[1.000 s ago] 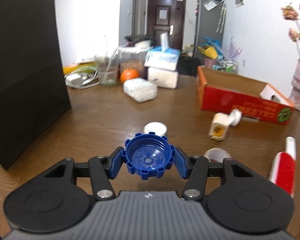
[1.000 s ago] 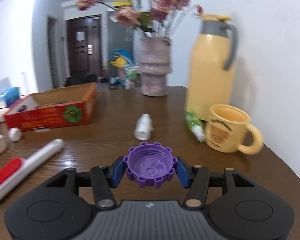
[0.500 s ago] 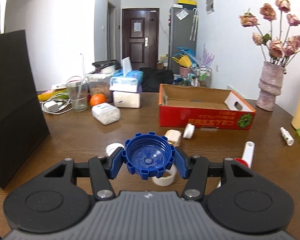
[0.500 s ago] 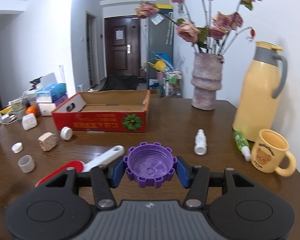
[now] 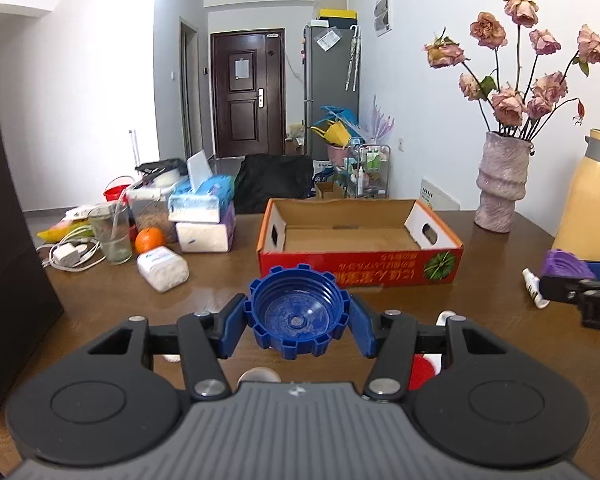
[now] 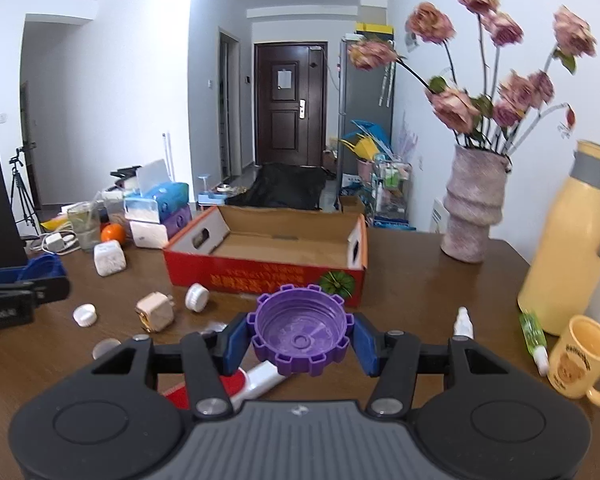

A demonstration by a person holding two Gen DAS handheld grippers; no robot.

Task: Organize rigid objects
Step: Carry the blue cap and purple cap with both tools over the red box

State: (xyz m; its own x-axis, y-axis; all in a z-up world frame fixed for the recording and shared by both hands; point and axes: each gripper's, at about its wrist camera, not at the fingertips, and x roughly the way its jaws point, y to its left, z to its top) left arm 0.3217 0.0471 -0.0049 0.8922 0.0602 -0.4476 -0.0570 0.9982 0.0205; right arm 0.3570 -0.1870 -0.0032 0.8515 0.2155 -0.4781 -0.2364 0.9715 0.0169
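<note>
The left gripper (image 5: 298, 324) is clamped on a blue cap (image 5: 298, 320), its blue pads pressed to the cap's notched sides, and the right gripper (image 6: 300, 338) is clamped the same way on a purple cap (image 6: 302, 334). Both caps are held above the wooden table (image 6: 412, 296), on the near side of the red cardboard box (image 5: 360, 270), whose long side runs across each view and whose top is open. Each cap has its hollow side turned up and toward the camera, so the round inner floor shows; neither has a long axis to speak of. The left view alone shows the far-left clutter plainly: a drinking glass (image 5: 112, 236), an orange (image 5: 150, 240), stacked tissue packs (image 5: 204, 216) and a white bottle (image 5: 162, 266) lying on its side, all left of the box. It catches the right gripper only as a dark edge with a sliver of purple at its right margin. The right view alone shows the small things on the table in front of the box's left end: a beige square piece (image 6: 156, 312), a white cap (image 6: 85, 315), a white round lid (image 6: 197, 297). To the right of the box it also shows a yellow mug (image 6: 584, 356), a yellow flask (image 6: 572, 240), a vase (image 6: 474, 208) and a small white dropper bottle (image 6: 462, 320). A red-and-white tool (image 6: 236, 386) lies largely hidden under the right gripper; what it is cannot be told. In the left view the gripper body hides the table just beneath it, with only scraps of white and red visible.
</note>
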